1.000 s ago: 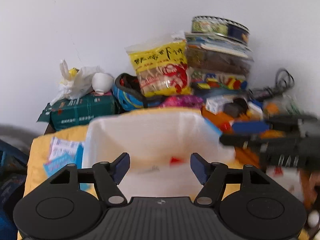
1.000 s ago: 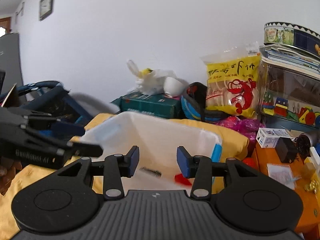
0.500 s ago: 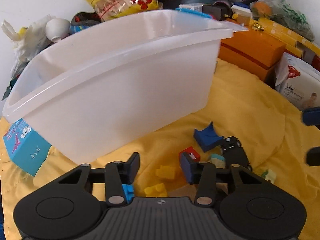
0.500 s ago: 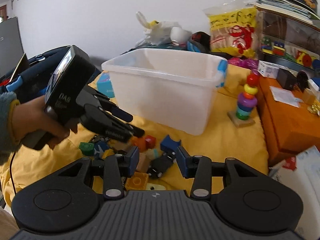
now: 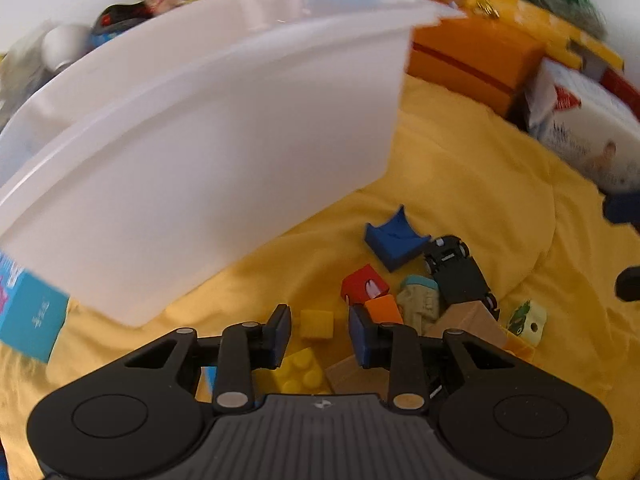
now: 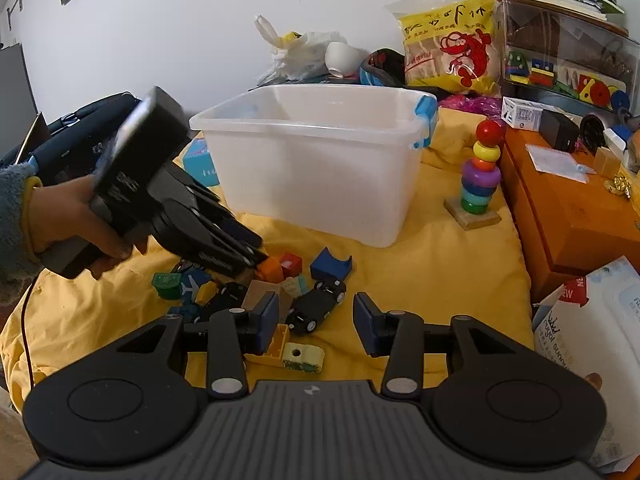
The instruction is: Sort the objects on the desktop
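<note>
A pile of small toys lies on the yellow cloth in front of the white bin (image 5: 200, 120) (image 6: 320, 168). My left gripper (image 5: 319, 334) is open and low over the pile, with a small yellow block (image 5: 316, 323) in the gap between its fingers, not gripped. Just beyond are a red block (image 5: 362, 289), an orange block (image 5: 384, 309), a blue arch block (image 5: 396, 240) and a black toy car (image 5: 458, 276). My right gripper (image 6: 316, 322) hangs open above the black car (image 6: 316, 306). In the right wrist view a hand holds the left gripper (image 6: 252, 250) down at the orange block (image 6: 270, 268).
A ring-stacking toy (image 6: 480, 172) stands right of the bin. An orange box (image 6: 568, 208) and a wipes pack (image 6: 592, 320) border the cloth on the right. A teal carton (image 5: 28, 316) lies left of the bin. Snack bags and boxes crowd the back wall.
Both grippers have dropped from above the bin to the toy pile. The left gripper has moved closer to the blocks; the small yellow block now lies between its fingers.
</note>
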The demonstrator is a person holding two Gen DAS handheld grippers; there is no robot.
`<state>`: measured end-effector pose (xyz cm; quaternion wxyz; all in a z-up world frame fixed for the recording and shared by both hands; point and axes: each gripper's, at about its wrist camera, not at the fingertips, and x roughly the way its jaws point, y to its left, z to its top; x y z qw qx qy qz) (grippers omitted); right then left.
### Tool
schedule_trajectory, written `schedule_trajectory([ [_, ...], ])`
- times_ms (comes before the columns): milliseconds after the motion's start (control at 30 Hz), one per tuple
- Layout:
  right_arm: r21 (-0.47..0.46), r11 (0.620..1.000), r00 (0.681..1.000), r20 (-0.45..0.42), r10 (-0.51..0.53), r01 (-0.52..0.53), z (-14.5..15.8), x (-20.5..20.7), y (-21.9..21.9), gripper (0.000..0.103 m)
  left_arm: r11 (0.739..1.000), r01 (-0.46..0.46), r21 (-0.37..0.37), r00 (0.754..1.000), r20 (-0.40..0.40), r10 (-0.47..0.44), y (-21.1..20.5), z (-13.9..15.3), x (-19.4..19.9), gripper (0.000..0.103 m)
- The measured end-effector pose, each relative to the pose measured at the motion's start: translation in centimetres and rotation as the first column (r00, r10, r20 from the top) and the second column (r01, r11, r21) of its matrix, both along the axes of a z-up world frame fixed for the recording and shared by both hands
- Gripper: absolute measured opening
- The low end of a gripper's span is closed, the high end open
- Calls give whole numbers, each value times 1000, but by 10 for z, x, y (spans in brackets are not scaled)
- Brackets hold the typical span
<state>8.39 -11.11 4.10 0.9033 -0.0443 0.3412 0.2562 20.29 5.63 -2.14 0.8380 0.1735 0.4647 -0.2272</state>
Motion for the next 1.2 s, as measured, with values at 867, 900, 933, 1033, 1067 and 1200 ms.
schedule_trajectory([
  [867,-22,999,997,-66,39,-40,-19,-3,14,45,971,-125,-206,900,389,198,27,104,-59,66],
  [900,-40,998,996,-75,51,-54,-23,-3,18,45,967,-135,-217,911,356,207,30,97,-72,66],
  [933,-65,996,995,-75,64,-69,-26,-3,22,44,961,-149,-234,926,307,218,32,86,-83,66],
  [1033,-126,985,992,-49,114,-119,-29,-9,37,43,947,-178,-269,954,188,233,31,56,-111,66],
  [1067,-151,976,988,-26,152,-154,-30,-12,43,43,945,-186,-267,956,172,237,30,50,-116,66],
  [1200,-323,906,955,19,297,-275,-45,-22,71,39,942,-210,-263,958,136,252,28,37,-141,66],
])
